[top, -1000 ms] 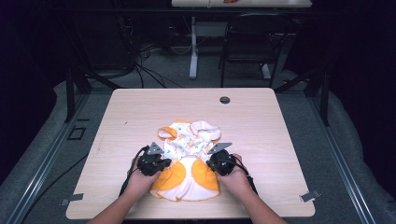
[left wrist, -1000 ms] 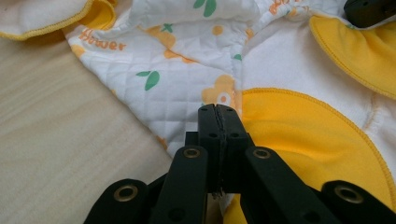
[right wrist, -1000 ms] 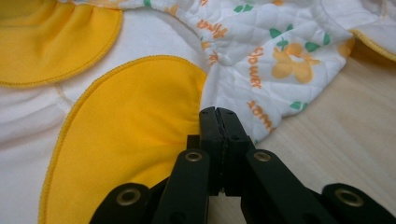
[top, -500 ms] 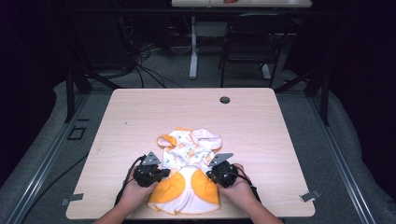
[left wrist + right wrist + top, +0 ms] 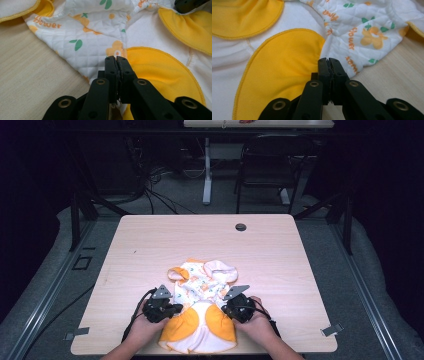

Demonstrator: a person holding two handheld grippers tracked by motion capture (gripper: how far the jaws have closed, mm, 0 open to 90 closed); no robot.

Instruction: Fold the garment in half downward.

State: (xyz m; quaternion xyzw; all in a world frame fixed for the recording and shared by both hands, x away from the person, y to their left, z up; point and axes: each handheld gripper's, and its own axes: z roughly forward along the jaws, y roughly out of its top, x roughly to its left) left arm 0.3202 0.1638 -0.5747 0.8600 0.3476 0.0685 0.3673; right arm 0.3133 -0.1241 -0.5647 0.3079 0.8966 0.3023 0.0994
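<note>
High view: the baby garment (image 5: 200,310) lies at the table's (image 5: 300,270) near edge, dragged nearer than a second ago, with both hands drawn back. The left gripper (image 5: 167,309) pinches its left side, the right gripper (image 5: 231,308) its right.

Left gripper view: jaws clamped on cloth (image 5: 100,50), having just eased slightly.

Right gripper view: jaws likewise pinch the garment (image 5: 287,62).

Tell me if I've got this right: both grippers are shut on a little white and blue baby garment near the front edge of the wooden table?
Nearly. The garment is white and yellow-orange with small flower prints, not white and blue; the high view and both gripper views show that. The rest holds: the left gripper and the right gripper are each shut on its fabric, near the front edge of the wooden table.
</note>
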